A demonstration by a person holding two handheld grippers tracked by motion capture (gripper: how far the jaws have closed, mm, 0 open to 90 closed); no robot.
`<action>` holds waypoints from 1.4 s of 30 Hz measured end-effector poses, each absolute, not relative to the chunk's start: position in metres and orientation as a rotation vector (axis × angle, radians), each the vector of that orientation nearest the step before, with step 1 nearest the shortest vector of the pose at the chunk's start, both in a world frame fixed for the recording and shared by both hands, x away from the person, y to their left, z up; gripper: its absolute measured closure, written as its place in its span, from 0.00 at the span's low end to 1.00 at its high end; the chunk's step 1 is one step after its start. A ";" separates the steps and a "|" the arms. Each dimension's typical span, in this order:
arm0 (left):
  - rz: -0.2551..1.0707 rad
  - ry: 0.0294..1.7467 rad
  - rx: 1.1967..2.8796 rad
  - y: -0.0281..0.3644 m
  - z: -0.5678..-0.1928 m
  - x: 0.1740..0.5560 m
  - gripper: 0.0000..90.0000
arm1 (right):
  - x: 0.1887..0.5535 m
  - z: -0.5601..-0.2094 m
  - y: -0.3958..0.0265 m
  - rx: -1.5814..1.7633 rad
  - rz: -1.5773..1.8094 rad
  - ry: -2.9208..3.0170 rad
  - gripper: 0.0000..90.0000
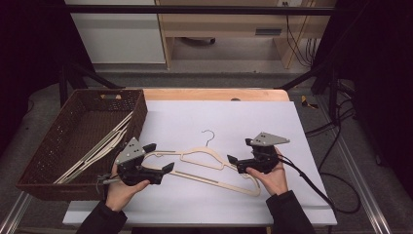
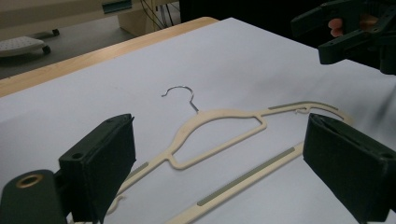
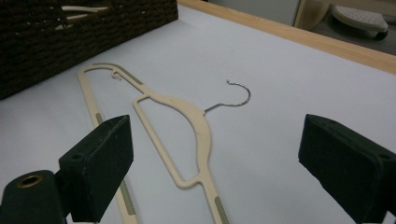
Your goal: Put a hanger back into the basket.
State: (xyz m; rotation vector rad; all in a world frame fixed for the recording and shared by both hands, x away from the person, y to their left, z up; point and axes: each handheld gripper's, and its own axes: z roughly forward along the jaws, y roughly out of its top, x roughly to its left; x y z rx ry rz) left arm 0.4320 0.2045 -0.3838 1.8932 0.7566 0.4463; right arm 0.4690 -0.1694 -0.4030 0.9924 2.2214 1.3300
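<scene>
High view first: one cream hanger (image 1: 209, 163) lies flat on the white counter (image 1: 292, 126), between my two tools, its metal hook (image 1: 209, 134) pointing to the far side. My left tool (image 1: 158, 158) sits at the hanger's left end, just right of the brown basket (image 1: 41, 161), and my right tool (image 1: 238, 156) sits at the right end. In the left gripper view my jaws stand wide apart with the hanger on the counter ahead of them, not pinched. In the right gripper view my jaws are wide too, with nothing between the pads; the hanger lies just beyond them.

As I judge it, the work is putting hangers into the basket, and it is partly done. The basket at the left already holds cream hangers (image 1: 97, 148), leaning from its near left corner up to its right wall; I count at least two, perhaps three, since they overlap and I cannot separate them surely. Left to do: take hold of the one hanger on the counter, lift it and lay it in with the others.

Count: two tools, one basket, one loose hanger.
</scene>
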 end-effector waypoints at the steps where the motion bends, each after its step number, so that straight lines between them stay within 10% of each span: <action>1: 0.443 0.759 1.893 0.205 -0.384 0.432 0.10 | 0.472 -0.404 -0.166 0.986 1.320 2.238 0.14; 42: 0.442 0.775 1.908 0.208 -0.390 0.436 0.11 | 0.530 -0.473 -0.096 1.057 0.947 2.506 0.77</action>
